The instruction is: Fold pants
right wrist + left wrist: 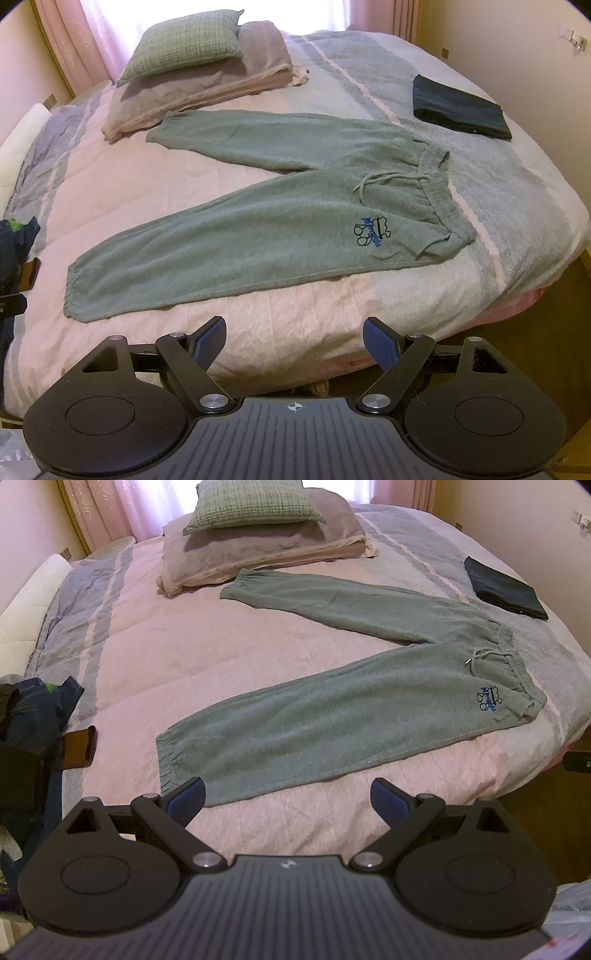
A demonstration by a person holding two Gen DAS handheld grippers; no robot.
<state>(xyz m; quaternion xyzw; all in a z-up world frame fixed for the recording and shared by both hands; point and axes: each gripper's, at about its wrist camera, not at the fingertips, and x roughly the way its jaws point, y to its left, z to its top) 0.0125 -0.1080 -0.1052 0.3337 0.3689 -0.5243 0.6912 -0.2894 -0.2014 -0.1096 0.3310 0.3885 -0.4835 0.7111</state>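
Grey-green sweatpants (pixel 332 716) (pixel 258 229) lie flat on the bed with their legs spread in a V, waistband and blue embroidered logo (pixel 488 700) (pixel 371 232) to the right, cuffs to the left. My left gripper (pixel 288 795) is open just in front of the near leg's cuff, its left finger (pixel 186 799) overlapping the cuff's edge in view. My right gripper (pixel 293 334) is open over the bed's front edge, short of the near leg, with nothing between its fingers.
The bed (pixel 147 653) (pixel 332 325) has a pink and grey quilt. Stacked pillows (pixel 258 535) (pixel 195 62) sit at the back. A folded dark garment (pixel 504 589) (pixel 460 107) lies at the right. A heap of dark clothes (pixel 33 709) is at the left edge.
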